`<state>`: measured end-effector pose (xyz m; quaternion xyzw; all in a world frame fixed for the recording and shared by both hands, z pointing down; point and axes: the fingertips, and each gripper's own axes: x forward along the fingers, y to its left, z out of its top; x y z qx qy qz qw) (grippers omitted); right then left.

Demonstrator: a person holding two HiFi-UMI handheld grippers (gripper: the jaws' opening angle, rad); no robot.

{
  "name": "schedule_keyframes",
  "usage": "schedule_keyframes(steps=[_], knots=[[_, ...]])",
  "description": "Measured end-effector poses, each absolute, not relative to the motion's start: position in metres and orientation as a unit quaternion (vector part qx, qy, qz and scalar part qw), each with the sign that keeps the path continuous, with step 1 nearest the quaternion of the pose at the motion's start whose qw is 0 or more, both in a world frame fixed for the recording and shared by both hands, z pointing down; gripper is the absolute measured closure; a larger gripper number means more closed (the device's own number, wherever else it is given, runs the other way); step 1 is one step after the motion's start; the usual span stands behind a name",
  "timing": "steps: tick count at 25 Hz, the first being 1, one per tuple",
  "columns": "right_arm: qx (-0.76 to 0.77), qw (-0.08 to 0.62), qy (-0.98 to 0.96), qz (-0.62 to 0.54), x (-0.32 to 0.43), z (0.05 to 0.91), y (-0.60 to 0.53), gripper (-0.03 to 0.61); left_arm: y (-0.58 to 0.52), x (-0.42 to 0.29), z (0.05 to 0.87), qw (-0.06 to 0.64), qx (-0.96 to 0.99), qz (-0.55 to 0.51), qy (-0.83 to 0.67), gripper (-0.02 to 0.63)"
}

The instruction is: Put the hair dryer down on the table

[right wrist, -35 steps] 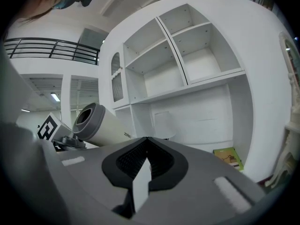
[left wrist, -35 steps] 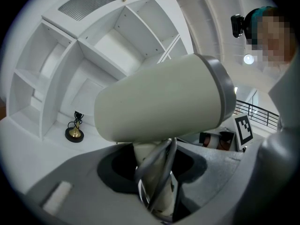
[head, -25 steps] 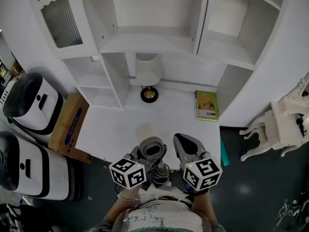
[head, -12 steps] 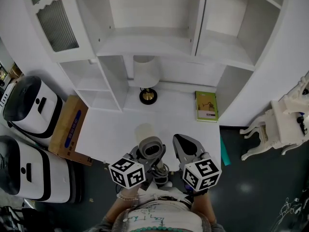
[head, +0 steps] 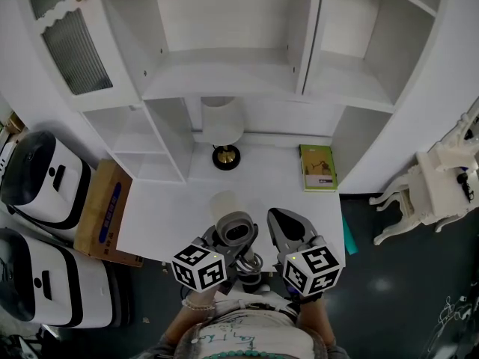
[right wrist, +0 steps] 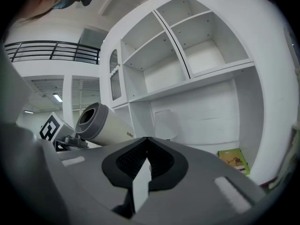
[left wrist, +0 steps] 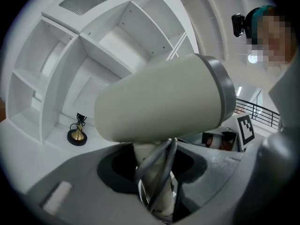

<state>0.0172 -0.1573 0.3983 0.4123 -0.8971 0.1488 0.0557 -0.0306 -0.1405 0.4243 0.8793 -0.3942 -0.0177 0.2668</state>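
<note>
Left gripper: the left gripper (left wrist: 154, 184) is closed on the handle of the cream hair dryer with a grey ring at its rear end (left wrist: 159, 102); a grey cord runs along the handle between the jaws.
Hair dryer: it is held in the air, with the handle down and the barrel lying level. In the head view it (head: 228, 221) is over the near edge of the white table (head: 284, 193) and is not lying on it.
Right gripper: the right gripper (right wrist: 146, 144) has its jaws together with nothing between them. It is just beside the hair dryer, on its right.
Table: a lamp with a white shade and a gold and black foot (head: 223, 126) stands at the back, and a green book (head: 318, 167) lies flat at the back right, well apart from the hair dryer.
Beside the table: a brown cardboard box (head: 101, 212) stands on the floor at the left.
</note>
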Motion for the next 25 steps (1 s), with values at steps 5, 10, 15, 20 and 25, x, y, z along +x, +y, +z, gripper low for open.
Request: schedule_keyframes(steps=[5,10,15,20,25], knots=[[0.424,0.055,-0.892,0.145,0.009,0.398,-0.17,0.551,-0.155,-0.041,0.425,0.267,0.884,-0.018,-0.384,0.442],[0.431,0.056,-0.889,0.144,-0.003,0.398,-0.182,0.551,-0.168,-0.051,0.426,0.268,0.887,-0.018,-0.375,0.442],[0.437,0.059,-0.886,0.143,-0.017,0.402,-0.191,0.551,-0.179,-0.064,0.43,0.268,0.891,-0.013,-0.367,0.442],[0.445,0.064,-0.881,0.146,-0.026,0.412,-0.195,0.551,-0.186,-0.075,0.439,0.271,0.894,-0.009,-0.357,0.442],[0.452,0.065,-0.877,0.152,-0.031,0.418,-0.197,0.551,-0.189,-0.078,0.445,0.276,0.896,-0.003,-0.348,0.442]])
